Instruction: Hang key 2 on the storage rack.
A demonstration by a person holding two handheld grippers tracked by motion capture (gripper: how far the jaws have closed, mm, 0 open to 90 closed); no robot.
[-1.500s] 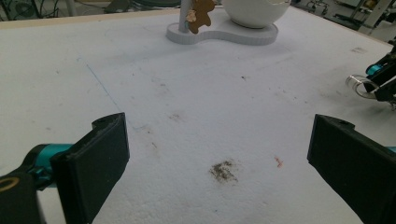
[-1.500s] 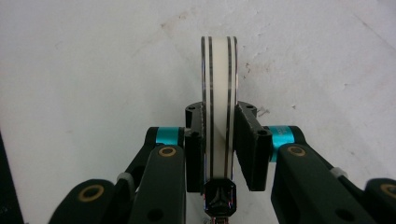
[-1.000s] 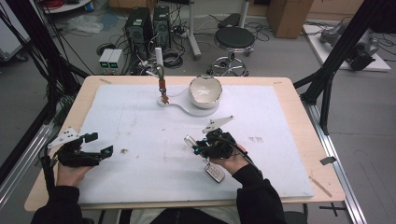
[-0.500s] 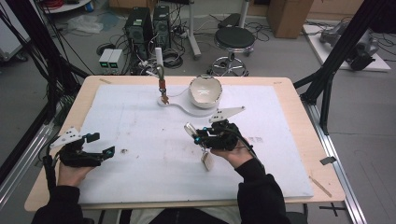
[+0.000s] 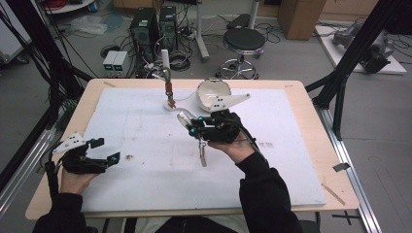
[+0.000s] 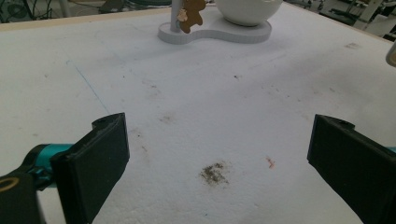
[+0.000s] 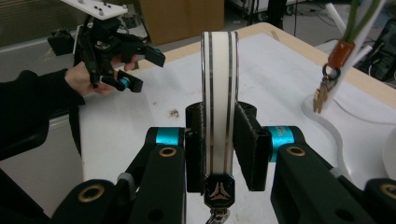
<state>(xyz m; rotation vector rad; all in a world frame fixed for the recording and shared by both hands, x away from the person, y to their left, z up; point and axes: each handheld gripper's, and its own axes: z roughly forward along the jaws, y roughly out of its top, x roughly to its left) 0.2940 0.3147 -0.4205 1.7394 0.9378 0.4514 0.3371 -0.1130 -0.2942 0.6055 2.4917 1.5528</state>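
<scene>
Right gripper view: the right gripper [image 7: 218, 140] pinches a white, chrome-striped key fob [image 7: 218, 93] upright above the table [image 5: 291, 165], apparently carrying it toward the hook stand [image 5: 167, 92], while the left gripper [image 5: 99, 150] rests spread.

On the worktop [image 5: 301, 160]: 1 white bowl [image 5: 212, 92], 1 stand [image 5: 167, 90] with perhaps 1 hanging charm [image 5: 171, 102], 1 key fob [image 7: 219, 112], 2 grippers [image 5: 104, 158].

No words or numbers I can read anywhere. The one sign is a small three-pointed emblem [image 7: 218, 191] at the base of the white fob [image 7: 218, 116] in my right gripper [image 7: 219, 140].
</scene>
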